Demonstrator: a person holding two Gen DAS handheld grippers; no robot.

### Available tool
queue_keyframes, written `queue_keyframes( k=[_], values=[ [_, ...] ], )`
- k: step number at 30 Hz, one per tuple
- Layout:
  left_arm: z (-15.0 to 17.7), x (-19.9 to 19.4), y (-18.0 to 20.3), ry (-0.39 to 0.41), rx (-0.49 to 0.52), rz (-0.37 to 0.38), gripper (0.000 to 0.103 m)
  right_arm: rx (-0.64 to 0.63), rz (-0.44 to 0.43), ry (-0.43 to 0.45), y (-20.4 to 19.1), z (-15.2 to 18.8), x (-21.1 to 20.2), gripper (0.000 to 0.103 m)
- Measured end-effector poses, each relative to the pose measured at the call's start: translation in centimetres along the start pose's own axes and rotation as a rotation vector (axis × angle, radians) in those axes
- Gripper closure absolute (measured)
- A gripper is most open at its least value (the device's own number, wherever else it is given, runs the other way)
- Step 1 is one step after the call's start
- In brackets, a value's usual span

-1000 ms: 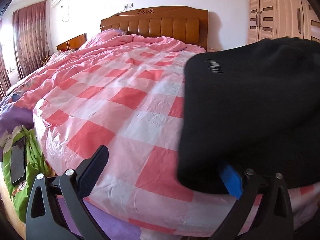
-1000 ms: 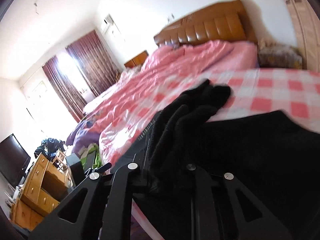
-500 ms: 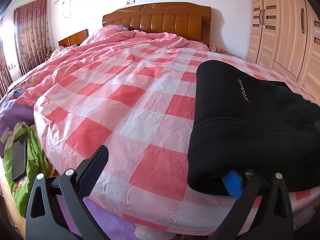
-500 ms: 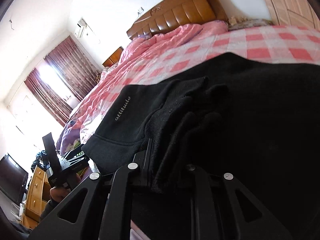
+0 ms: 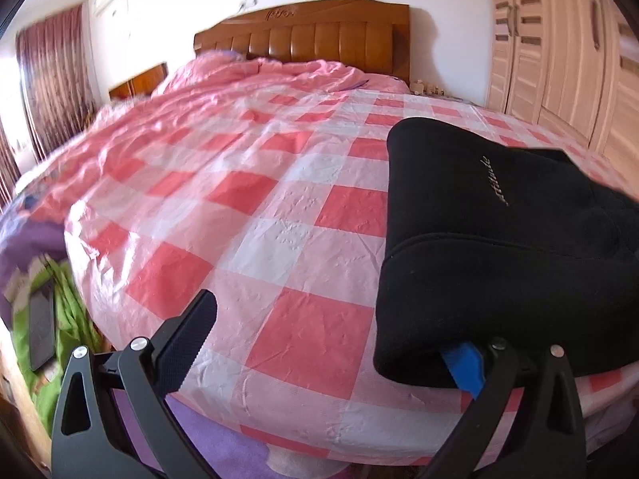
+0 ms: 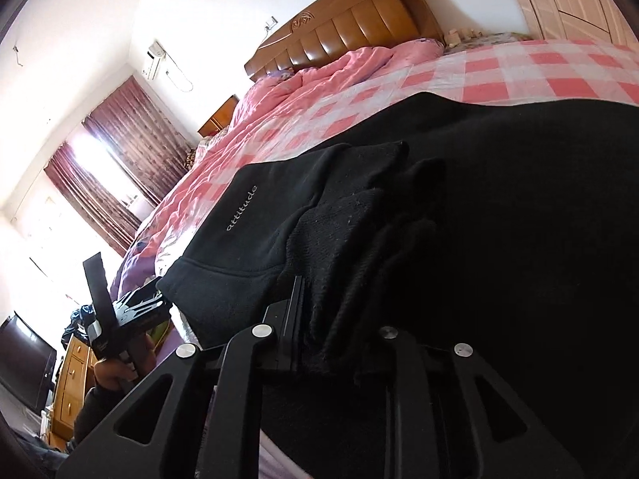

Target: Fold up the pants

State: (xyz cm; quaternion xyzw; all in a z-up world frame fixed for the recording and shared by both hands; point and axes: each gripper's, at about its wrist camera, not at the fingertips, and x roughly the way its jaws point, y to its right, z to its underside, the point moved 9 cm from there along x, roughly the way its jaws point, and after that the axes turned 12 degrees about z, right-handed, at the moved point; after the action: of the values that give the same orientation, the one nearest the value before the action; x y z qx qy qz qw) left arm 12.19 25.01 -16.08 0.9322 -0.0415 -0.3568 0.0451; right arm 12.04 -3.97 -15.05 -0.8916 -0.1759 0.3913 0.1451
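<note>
We found the black pants (image 5: 499, 239) lying at the near edge of the bed (image 5: 279, 207), filling the right half of the left wrist view and most of the right wrist view. A fold edge with the pale "attitude" lettering ran from the lower right of the left view up toward the centre.

Our left gripper (image 5: 331, 343) had its fingers wide apart. The left finger (image 5: 187, 331) stood free over the checked cover at lower left, while the blue-padded right finger (image 5: 463, 363) was tucked just under the hem of the pants at lower right. Nothing was pinched between them.

Our right gripper (image 6: 339, 319) was clamped on a thick bunch of the pants' fabric at lower centre of its view, and the cloth bulged up between the fingers toward the middle of the frame. In that same view the left gripper showed small at the left edge, just beside the corner of the folded cloth.

We judged the long axis of the folded pants to run across the bed's front edge, from the left gripper's corner toward the right gripper. The right gripper was the one already in the cloth; the left touched only the rim, with the garment lying to its right.
</note>
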Motion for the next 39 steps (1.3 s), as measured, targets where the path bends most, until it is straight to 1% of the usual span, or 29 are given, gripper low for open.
queue_keyframes(
  k=[1,4,6,8,10,11,12,13,14,15,16,17,19,20,21,22,24,26,28,29,30,31,32,33,34,36,37,38,39],
  values=[
    [0.1,0.1,-0.3,-0.003,-0.045,0.026,0.001,-0.018,0.006,0.004,-0.4,-0.1,0.0,0.083],
    [0.5,0.3,-1.6,0.007,-0.229,0.140,0.001,-0.035,-0.004,0.027,-1.2,-0.5,-0.6,0.085],
    [0.5,0.1,-1.9,0.025,-0.250,0.142,0.001,-0.046,-0.020,0.026,-1.9,-0.7,-0.4,0.085],
    [0.6,0.1,-2.1,0.025,-0.257,0.145,0.001,-0.057,-0.017,0.020,-2.1,-0.6,0.1,0.085],
    [0.6,0.2,-1.8,0.006,-0.230,0.130,0.001,-0.051,-0.010,0.006,-1.6,-0.4,0.7,0.085],
    [0.8,0.2,-1.6,-0.005,-0.213,0.120,0.001,-0.028,-0.020,-0.007,-1.1,-0.2,0.9,0.085],
    [1.0,0.1,-1.5,-0.013,-0.199,0.112,0.001,-0.010,-0.014,-0.020,-0.6,-0.1,0.9,0.081],
    [1.1,-0.1,-1.4,-0.022,-0.179,0.102,0.001,-0.007,-0.010,-0.030,-0.5,0.0,0.8,0.062],
    [1.2,-0.6,-1.1,-0.031,-0.132,0.077,0.001,-0.011,0.024,-0.047,0.0,0.2,0.6,0.052],
    [1.1,-1.0,-1.0,-0.039,-0.087,0.053,0.001,-0.016,0.036,-0.048,0.3,0.2,0.0,0.037],
    [1.2,-1.5,-0.8,-0.048,-0.039,0.027,0.001,-0.015,0.044,-0.025,0.6,-0.1,-0.9,0.026],
    [1.3,-2.4,-0.5,-0.058,0.044,-0.020,0.001,-0.014,0.066,0.000,1.0,-0.3,-1.6,0.023],
    [1.3,-4.0,-0.6,-0.059,0.148,-0.103,0.001,-0.049,0.137,0.075,1.3,-1.4,-3.4,0.023],
    [1.0,-5.3,-0.9,-0.041,0.177,-0.142,0.001,-0.072,0.149,0.099,1.0,-1.9,-3.9,0.023],
    [0.3,-6.6,-1.0,-0.005,0.175,-0.147,0.001,-0.114,0.162,0.132,0.2,-2.7,-4.5,0.023],
    [-0.5,-7.6,-0.9,0.033,0.164,-0.130,0.001,-0.155,0.163,0.153,-0.8,-3.1,-4.7,0.023],
    [-3.7,-9.9,0.0,0.153,0.125,-0.057,0.001,-0.247,0.153,0.175,-3.1,-3.7,-4.3,0.023],
    [-6.9,-10.6,1.8,0.231,0.103,0.024,0.001,-0.353,0.147,0.174,-6.1,-4.2,-2.9,0.023],
    [-9.3,-8.6,4.7,0.215,0.120,0.120,0.001,-0.436,0.138,0.146,-8.4,-4.1,-1.1,0.023],
    [-10.2,-6.3,6.7,0.174,0.140,0.169,0.001,-0.475,0.147,0.112,-9.4,-3.7,0.1,0.023],
    [-10.4,-4.8,7.6,0.136,0.150,0.175,0.001,-0.504,0.166,0.084,-9.8,-3.2,1.2,0.023],
    [-10.0,-2.0,8.8,0.056,0.161,0.185,0.001,-0.522,0.188,0.052,-9.3,-2.6,2.1,0.023],
    [-9.5,-0.5,9.5,0.015,0.162,0.202,0.001,-0.528,0.206,0.018,-8.8,-1.9,2.8,0.023],
    [-8.8,0.9,10.0,-0.011,0.154,0.226,0.001,-0.519,0.231,-0.040,-7.5,-1.0,3.9,0.023],
    [-7.9,2.1,10.0,-0.030,0.139,0.236,0.001,-0.502,0.236,-0.063,-6.6,-0.4,4.3,0.022],
    [-5.4,4.3,9.1,-0.069,0.099,0.233,0.001,-0.452,0.167,-0.033,-5.6,-0.5,3.9,0.022],
    [-4.6,5.1,8.5,-0.067,0.101,0.214,0.001,-0.429,0.138,-0.040,-5.3,-0.7,3.8,0.022],
    [-3.8,5.7,7.8,-0.057,0.115,0.182,0.001,-0.418,0.128,-0.048,-5.4,-0.9,3.9,0.022],
    [-3.9,5.6,7.4,-0.052,0.087,0.206,0.001,-0.411,0.122,-0.054,-5.4,-1.0,4.0,0.022]
  ],
)
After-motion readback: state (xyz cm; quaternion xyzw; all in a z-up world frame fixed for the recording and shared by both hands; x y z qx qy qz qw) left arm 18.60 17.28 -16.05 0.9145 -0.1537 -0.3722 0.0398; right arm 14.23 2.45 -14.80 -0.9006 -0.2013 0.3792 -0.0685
